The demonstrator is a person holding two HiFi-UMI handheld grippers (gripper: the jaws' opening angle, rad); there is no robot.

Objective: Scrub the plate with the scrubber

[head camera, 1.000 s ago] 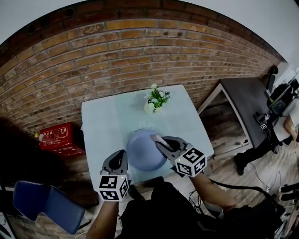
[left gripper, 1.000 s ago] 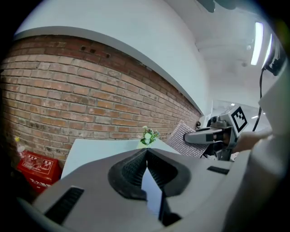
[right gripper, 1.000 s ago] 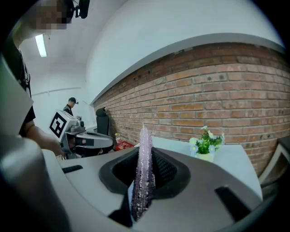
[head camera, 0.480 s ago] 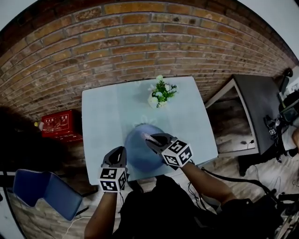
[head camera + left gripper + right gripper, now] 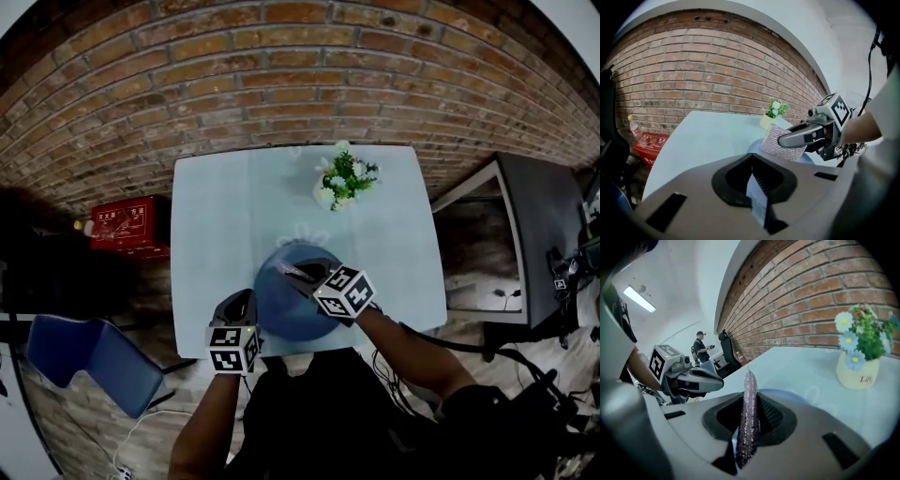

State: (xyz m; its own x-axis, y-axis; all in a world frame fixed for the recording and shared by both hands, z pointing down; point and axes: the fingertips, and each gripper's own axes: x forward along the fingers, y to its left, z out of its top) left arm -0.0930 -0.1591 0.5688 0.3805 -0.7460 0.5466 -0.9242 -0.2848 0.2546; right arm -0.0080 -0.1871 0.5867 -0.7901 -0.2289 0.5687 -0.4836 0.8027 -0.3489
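- While the plate point(image 5: 286, 314) sits at the near edge of the tabletop point(image 5: 216, 216), your left tool point(image 5: 246, 298) is clamped on its left rim. The left gripper view shows that pale rim edge-on between the closed jaws.
- That grip looks meant to steady the plate, so it does not slide or spin under the rubbing. Whether the plate rests flat on the tabletop or hangs just above it, I cannot tell.
- Your right tool point(image 5: 286, 272) is pinched tight on the scrubber point(image 5: 747, 413), a thin, glittery mesh pad. The pad stands on edge and sticks out past the fingertips, so it should meet the plate before the tool does.
- The right tool reaches in over the far part of the plate, angled down. The pad is near the blue surface, but no view settles whether it touches.
- I judge the scrubbing has not started yet: you next need to press the pad's broad side onto the plate.
- Mind the flower pot point(image 5: 345, 183); it stands well beyond the plate, clear of your strokes.
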